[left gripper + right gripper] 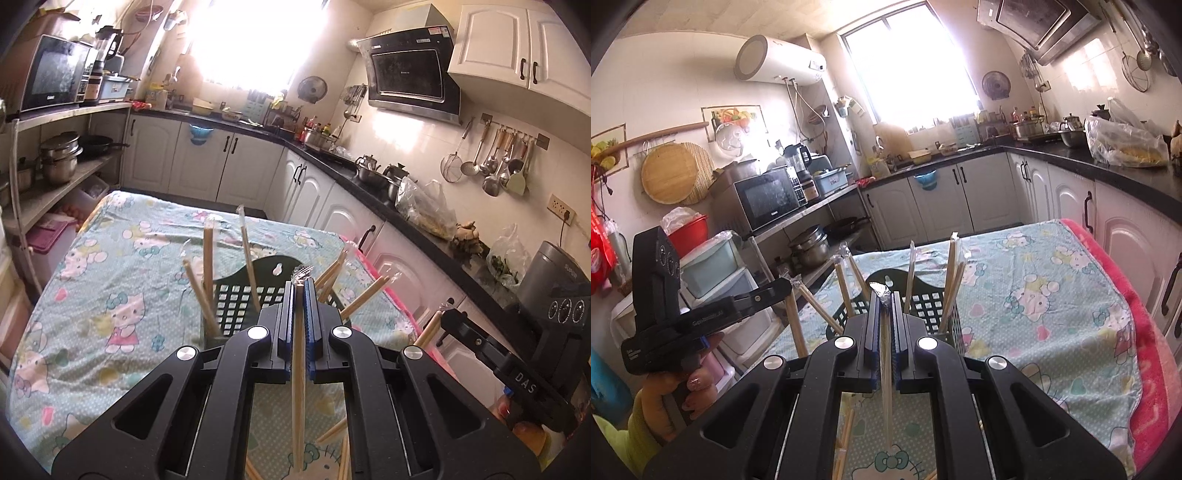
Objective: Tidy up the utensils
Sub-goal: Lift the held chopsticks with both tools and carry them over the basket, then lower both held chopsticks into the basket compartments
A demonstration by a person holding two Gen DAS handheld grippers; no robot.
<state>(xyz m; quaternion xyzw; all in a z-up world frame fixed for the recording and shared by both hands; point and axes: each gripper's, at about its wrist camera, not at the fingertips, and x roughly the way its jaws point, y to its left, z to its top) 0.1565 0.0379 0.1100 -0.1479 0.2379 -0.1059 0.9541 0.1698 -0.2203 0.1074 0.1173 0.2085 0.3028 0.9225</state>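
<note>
A black perforated utensil holder (236, 302) stands on the table with several wrapped wooden chopstick pairs (208, 258) leaning in it; it also shows in the right wrist view (923, 302). My left gripper (300, 286) is shut on a wrapped chopstick pair (297, 406), held just above and in front of the holder. My right gripper (884, 295) is shut on another wrapped chopstick pair (885, 387), close to the holder's near side. The right gripper's body (491, 350) shows at the right of the left wrist view, the left gripper's body (701, 321) at the left of the right wrist view.
The table has a Hello Kitty cloth (122, 288) and a pink blanket edge (1152, 369). More chopsticks (343, 435) lie on the cloth under the grippers. White cabinets (325, 192) and a black counter run along the right; shelves with pots and a microwave (51, 74) stand at the left.
</note>
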